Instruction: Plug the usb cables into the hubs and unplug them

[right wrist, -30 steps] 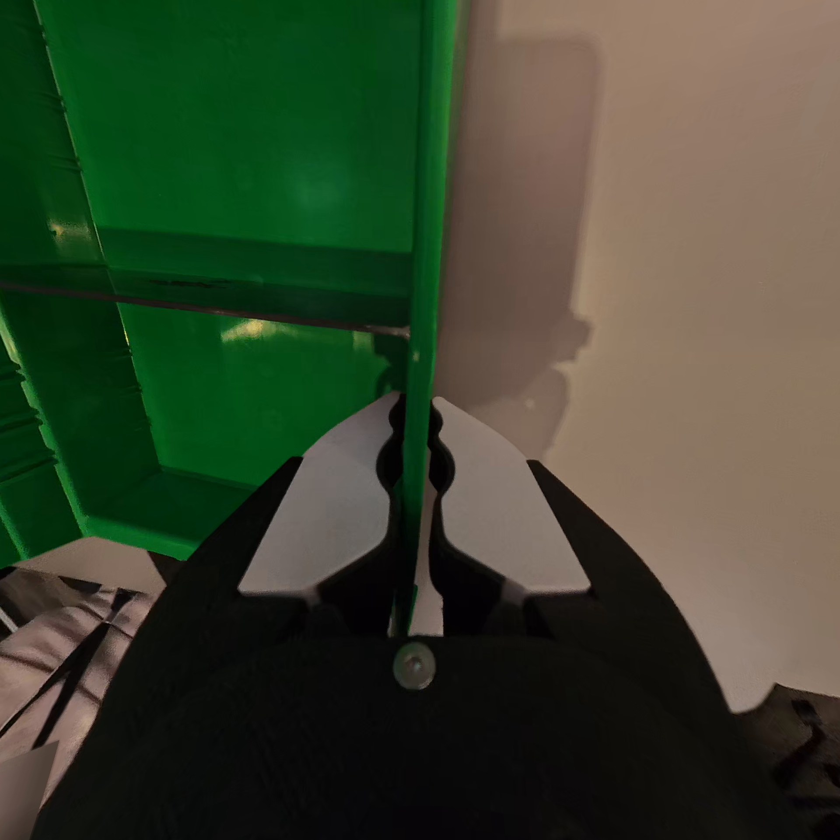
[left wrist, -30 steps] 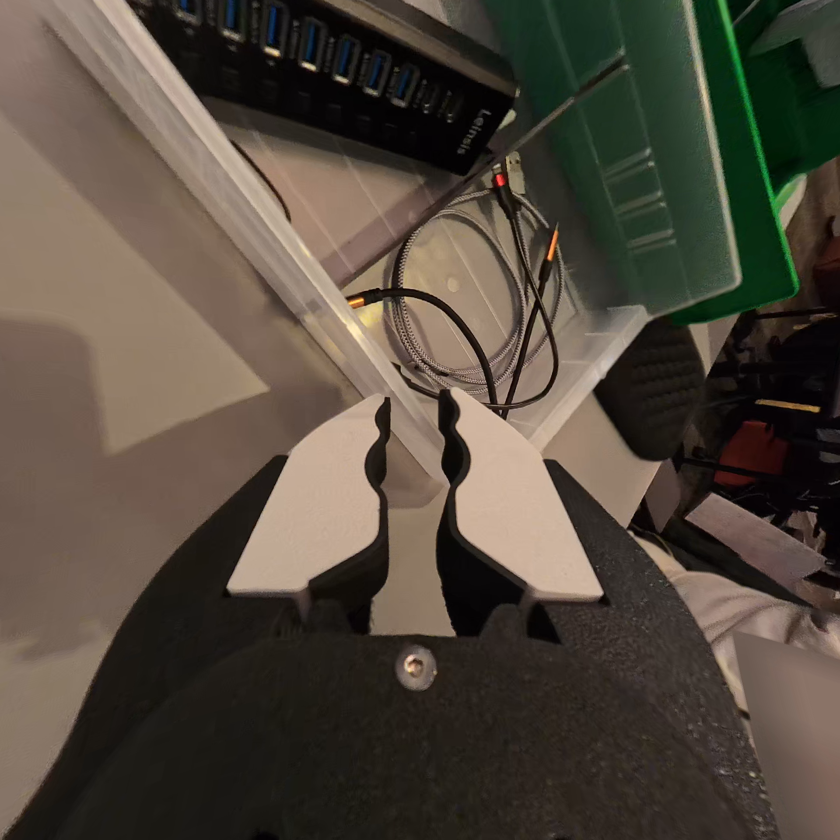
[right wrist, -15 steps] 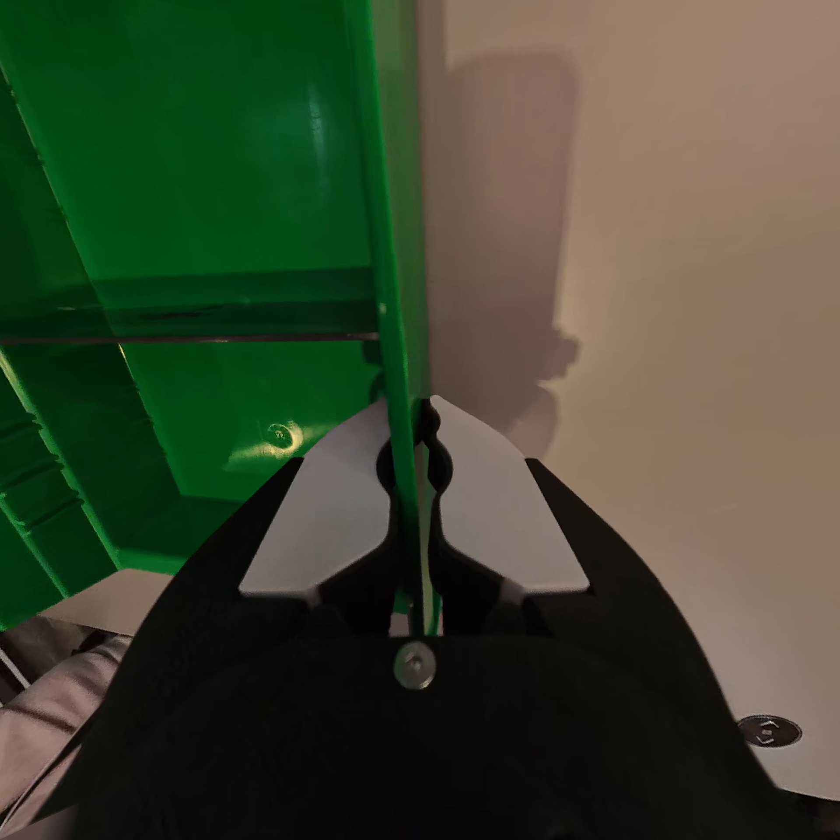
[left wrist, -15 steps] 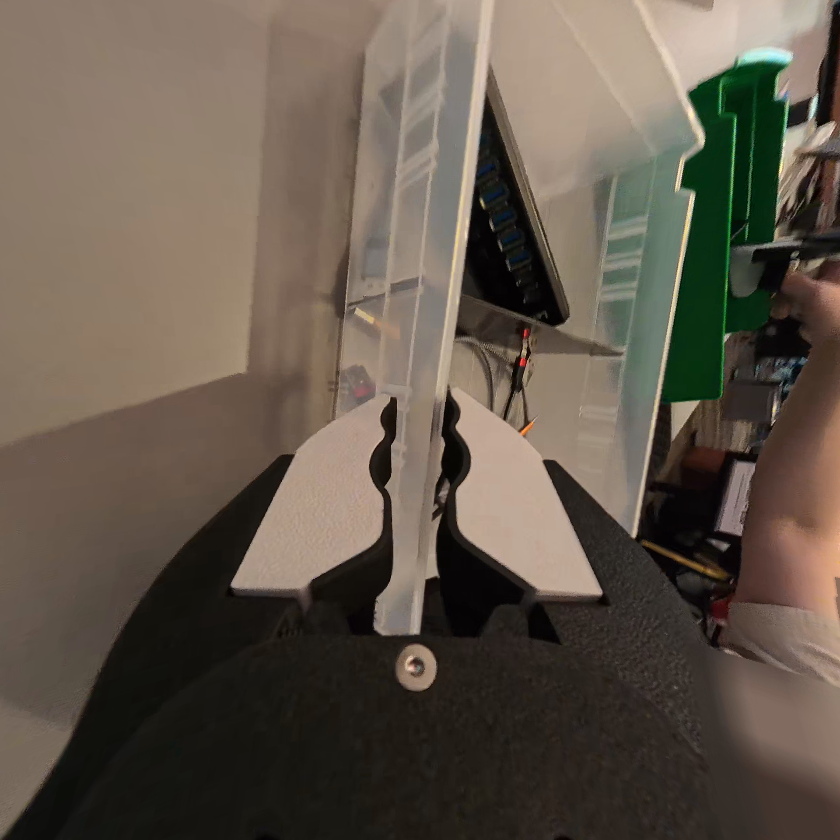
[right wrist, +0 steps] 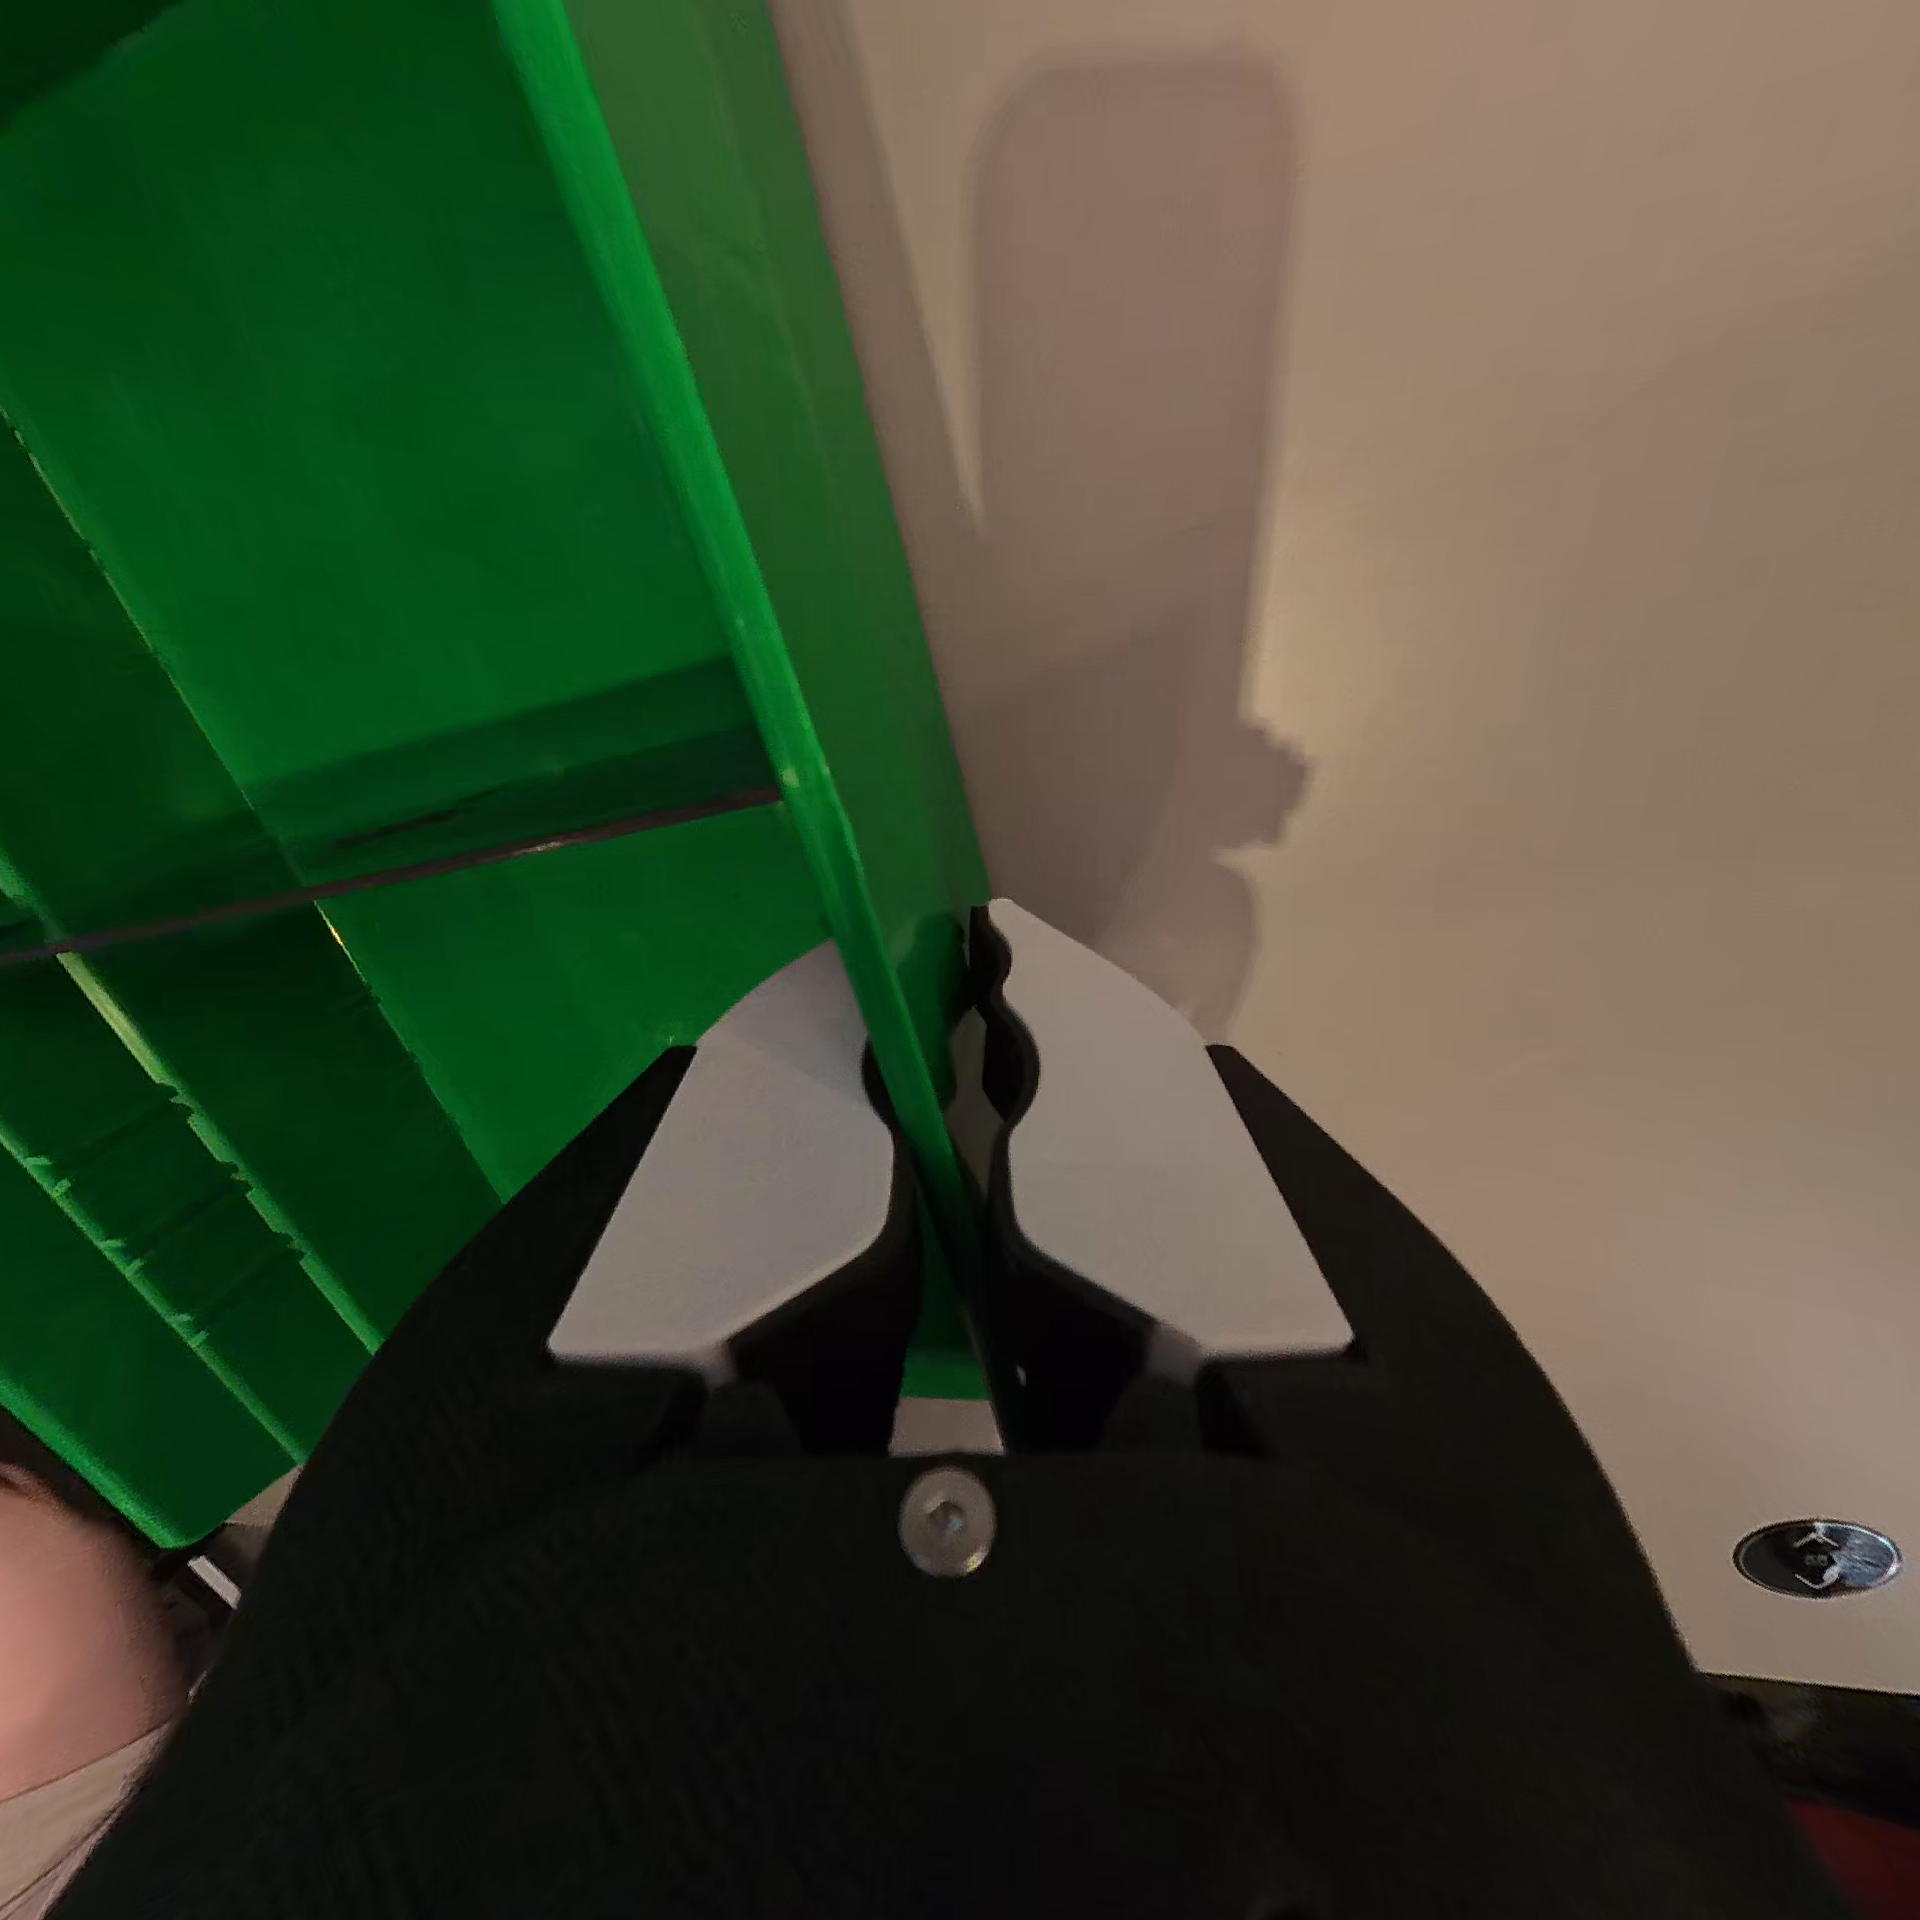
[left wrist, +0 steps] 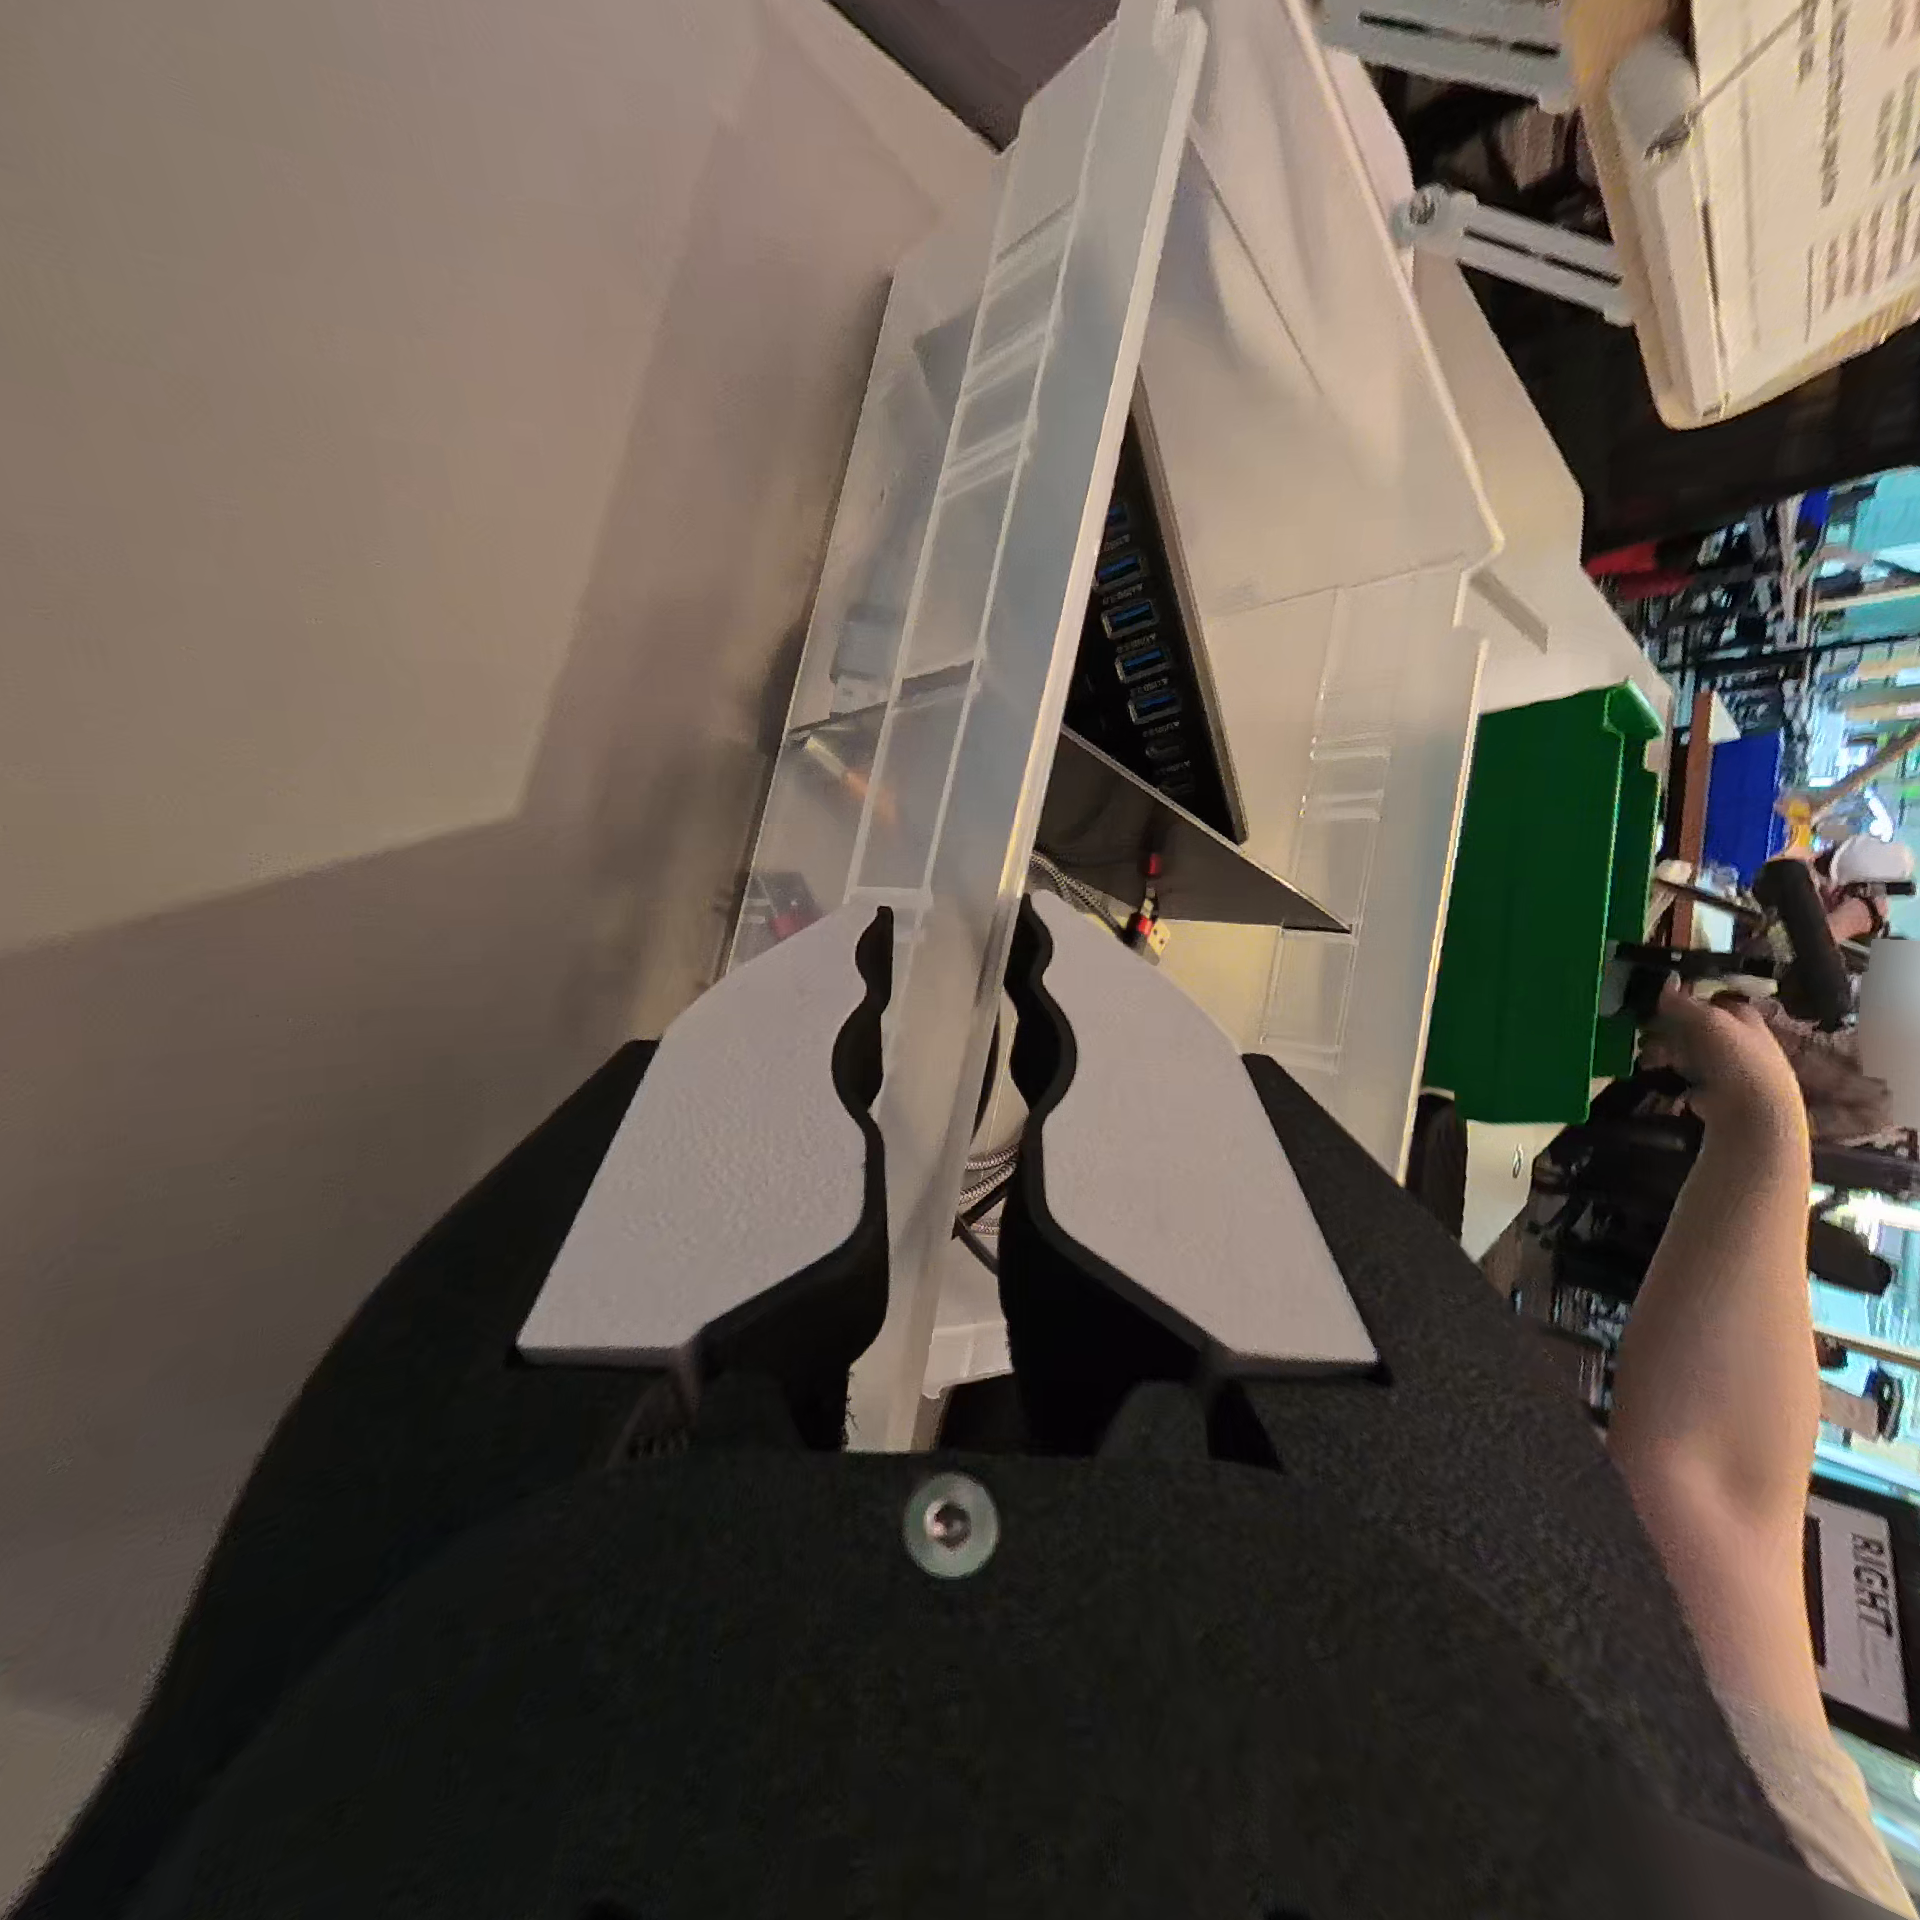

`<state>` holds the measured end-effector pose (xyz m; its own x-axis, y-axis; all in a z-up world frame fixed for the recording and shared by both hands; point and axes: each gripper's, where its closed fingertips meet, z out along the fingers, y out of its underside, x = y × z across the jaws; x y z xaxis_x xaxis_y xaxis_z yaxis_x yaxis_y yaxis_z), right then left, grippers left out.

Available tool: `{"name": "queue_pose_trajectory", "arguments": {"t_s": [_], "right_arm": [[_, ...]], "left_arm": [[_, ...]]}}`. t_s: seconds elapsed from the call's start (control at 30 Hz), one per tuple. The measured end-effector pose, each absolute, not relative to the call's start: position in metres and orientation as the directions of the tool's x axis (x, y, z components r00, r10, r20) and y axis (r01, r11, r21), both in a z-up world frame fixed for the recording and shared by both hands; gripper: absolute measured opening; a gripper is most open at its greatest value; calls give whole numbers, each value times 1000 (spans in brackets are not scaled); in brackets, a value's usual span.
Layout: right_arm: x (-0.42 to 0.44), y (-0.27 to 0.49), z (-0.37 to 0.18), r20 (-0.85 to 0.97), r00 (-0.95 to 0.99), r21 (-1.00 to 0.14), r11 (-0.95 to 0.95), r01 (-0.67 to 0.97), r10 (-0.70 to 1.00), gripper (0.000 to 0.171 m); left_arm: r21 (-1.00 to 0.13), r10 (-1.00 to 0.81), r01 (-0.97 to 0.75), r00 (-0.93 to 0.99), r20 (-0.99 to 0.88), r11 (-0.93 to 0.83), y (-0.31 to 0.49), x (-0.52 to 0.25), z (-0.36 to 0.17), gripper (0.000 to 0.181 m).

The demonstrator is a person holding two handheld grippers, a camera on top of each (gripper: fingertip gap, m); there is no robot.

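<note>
Beige tabletop (right wrist: 1558, 623) fills both views, smooth and matte, with one round metal fitting (right wrist: 1816, 1555) at 4 o'clock in the right wrist view. Two bins show: one clear bin (left wrist: 1049, 520) and one green bin (right wrist: 364, 520), both hard ribbed plastic, both tipped steeply. The left gripper (left wrist: 951, 935) is clamped narrow on the clear bin's thin wall. One black hub (left wrist: 1143, 644) with a row of blue ports leans inside that bin at 12 o'clock, cables (left wrist: 1060, 883) bunched just below it. The right gripper (right wrist: 935, 935) pinches the green bin's side wall. A bare forearm (left wrist: 1714, 1299) reaches up at 3 o'clock.
</note>
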<state>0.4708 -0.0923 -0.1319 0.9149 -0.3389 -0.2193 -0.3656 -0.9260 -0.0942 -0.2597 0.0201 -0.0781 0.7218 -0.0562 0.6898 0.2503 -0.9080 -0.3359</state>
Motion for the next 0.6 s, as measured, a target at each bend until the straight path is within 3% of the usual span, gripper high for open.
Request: {"name": "queue_pose_trajectory", "arguments": {"t_s": [0.13,0.33,0.6], "right_arm": [[471,-92,-132,-216,915,-103,-924,-368,-340,9],[465,-100,-133,-201,927,-117,-932,-344,-317,8],[462,-94,-132,-207,923,-99,-931,-350,-325,7]], "left_arm": [[-309,-29,262,719,695,-914,10,-267,-78,21],[-188,-58,117,684,728,-975,-25,-242,-79,23],[-293,-69,206,699,712,-934,15,-246,-78,21]]}}
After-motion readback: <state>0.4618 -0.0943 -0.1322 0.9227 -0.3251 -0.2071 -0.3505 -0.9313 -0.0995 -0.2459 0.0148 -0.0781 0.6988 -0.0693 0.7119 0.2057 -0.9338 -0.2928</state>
